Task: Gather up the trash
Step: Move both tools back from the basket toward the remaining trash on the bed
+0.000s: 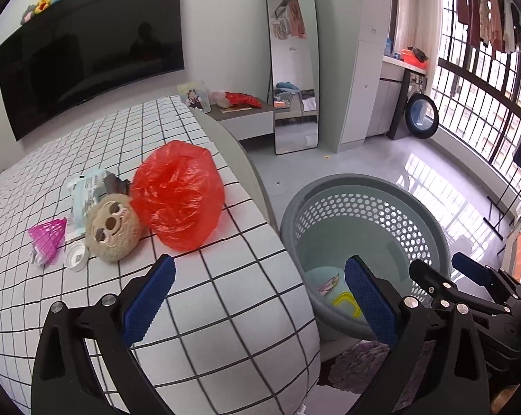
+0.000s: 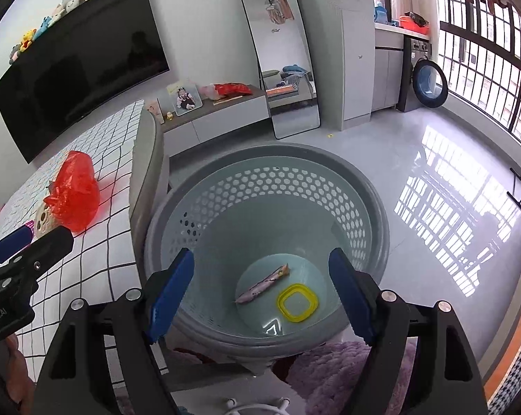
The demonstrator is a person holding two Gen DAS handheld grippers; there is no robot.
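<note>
Hovering over the corner of the grid-patterned bed (image 1: 225,294): left gripper (image 1: 260,297), blue pads spread wide, nothing between them. Poised above the grey perforated basket (image 2: 329,186) on the floor: right gripper (image 2: 262,292), likewise spread and empty-handed. Lying at the basket bottom: 1 purple wrapper (image 2: 262,283) and 1 yellow square ring (image 2: 297,302), just beside each other. Waiting farther up the bed: red plastic bag (image 1: 179,197), touching a round plush sloth face (image 1: 113,230); behind the plush, a pale printed packet (image 1: 85,197); left of the plush, a white cap (image 1: 76,256) and a pink mesh cone (image 1: 47,238) with crumpled white paper at its base. Beyond, mounted on the wall: dark TV (image 1: 87,58); standing by the low cabinet, a tall mirror (image 1: 293,65).
</note>
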